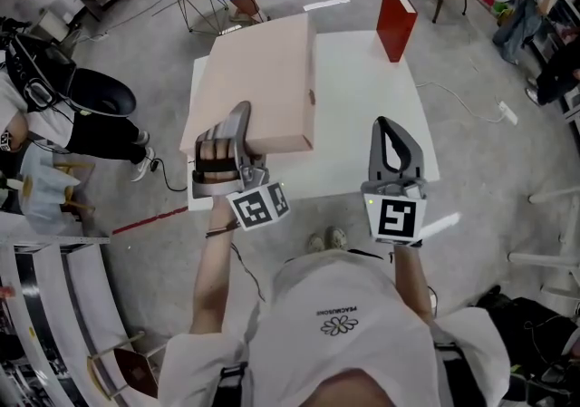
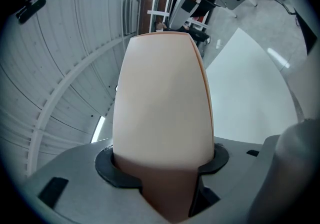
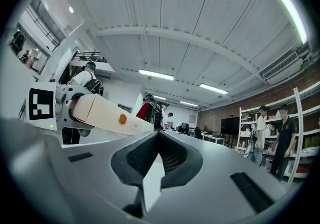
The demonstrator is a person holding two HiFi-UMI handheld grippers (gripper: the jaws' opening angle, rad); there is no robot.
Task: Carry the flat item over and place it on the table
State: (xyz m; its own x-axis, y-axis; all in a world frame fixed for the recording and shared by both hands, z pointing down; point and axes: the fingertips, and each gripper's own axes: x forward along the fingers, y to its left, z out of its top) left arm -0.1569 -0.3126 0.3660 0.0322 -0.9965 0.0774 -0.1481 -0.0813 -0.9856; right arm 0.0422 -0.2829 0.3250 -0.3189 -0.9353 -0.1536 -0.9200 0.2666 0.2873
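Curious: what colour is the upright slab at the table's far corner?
Slab: red, clearest in head view.

Workshop-style lab: metal shelving [image 3: 300,118], ceiling strip lights [image 3: 156,74], brick wall [image 3: 215,118], concrete floor [image 1: 471,61]

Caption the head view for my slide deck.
Left gripper clamps a flat tan box at the white table; right gripper hovers shut.

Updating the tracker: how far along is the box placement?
Done: the box is over the table. In hand: the left gripper clamps its near edge, with that end raised off the top. Left: lay it flat, release, back out. The right gripper is shut, empty.
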